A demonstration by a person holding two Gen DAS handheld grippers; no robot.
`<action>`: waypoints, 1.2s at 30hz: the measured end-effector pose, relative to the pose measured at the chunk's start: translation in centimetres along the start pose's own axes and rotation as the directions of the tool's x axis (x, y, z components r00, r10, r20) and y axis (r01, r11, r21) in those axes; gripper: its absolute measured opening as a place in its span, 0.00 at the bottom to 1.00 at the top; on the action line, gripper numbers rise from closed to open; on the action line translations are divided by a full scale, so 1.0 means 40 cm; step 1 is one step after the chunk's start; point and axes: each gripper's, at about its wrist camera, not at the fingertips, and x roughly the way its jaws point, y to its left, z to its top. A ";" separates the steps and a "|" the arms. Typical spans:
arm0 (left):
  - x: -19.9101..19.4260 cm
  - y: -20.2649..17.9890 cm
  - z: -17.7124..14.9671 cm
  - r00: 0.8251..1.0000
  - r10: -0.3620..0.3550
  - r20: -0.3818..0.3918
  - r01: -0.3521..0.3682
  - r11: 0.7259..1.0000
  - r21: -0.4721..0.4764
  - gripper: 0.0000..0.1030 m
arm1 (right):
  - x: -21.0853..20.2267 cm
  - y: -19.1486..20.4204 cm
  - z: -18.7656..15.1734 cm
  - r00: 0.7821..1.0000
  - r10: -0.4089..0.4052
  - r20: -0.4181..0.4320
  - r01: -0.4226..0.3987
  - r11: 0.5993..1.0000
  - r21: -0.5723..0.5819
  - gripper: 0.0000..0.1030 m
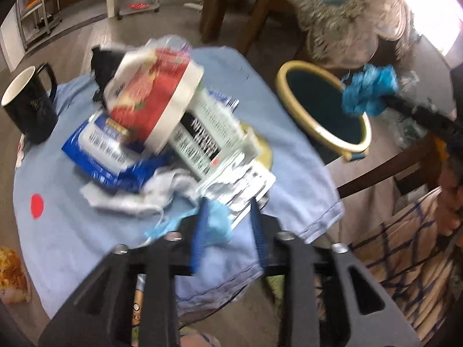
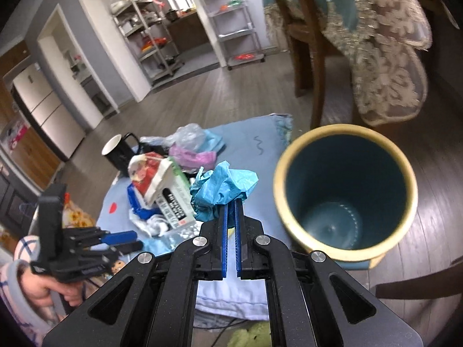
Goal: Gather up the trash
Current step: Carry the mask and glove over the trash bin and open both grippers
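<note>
While the right gripper (image 2: 230, 202) pinches blue paper (image 2: 222, 188) beside the empty bin (image 2: 345, 190) at 3 o'clock, the left gripper (image 1: 228, 225) gapes empty over the untouched trash pile (image 1: 162, 124).

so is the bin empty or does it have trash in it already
Empty as far as shown: the right wrist view looks straight down the bin to a bare blue bottom. The crumpled blue paper is outside it, in the right gripper.

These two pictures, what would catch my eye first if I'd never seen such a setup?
Probably the crumpled blue paper pinched in the right gripper, held beside the open teal bin with its yellow rim. Next, the heap of wrappers and cartons on the blue-clothed table, where the left gripper hangs open at the near edge.
</note>
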 end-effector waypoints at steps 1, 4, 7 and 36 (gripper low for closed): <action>0.013 -0.006 -0.005 1.000 0.003 -0.016 -0.003 1.000 0.017 0.37 | 0.005 0.012 0.001 1.000 0.005 -0.001 -0.005 1.000 -0.014 0.05; 0.053 -0.036 -0.013 0.998 0.028 -0.056 -0.024 0.997 0.068 0.49 | 0.014 0.030 0.002 1.000 0.015 -0.008 -0.015 0.999 -0.033 0.05; 0.106 -0.042 -0.023 0.992 0.078 -0.094 -0.072 0.995 0.071 0.48 | 0.017 0.036 0.000 1.000 0.017 -0.015 -0.017 0.999 -0.042 0.05; -0.036 -0.246 0.265 0.934 -0.317 0.165 0.302 0.947 0.112 0.06 | -0.110 -0.167 -0.003 0.971 -0.201 0.132 0.168 0.959 0.229 0.05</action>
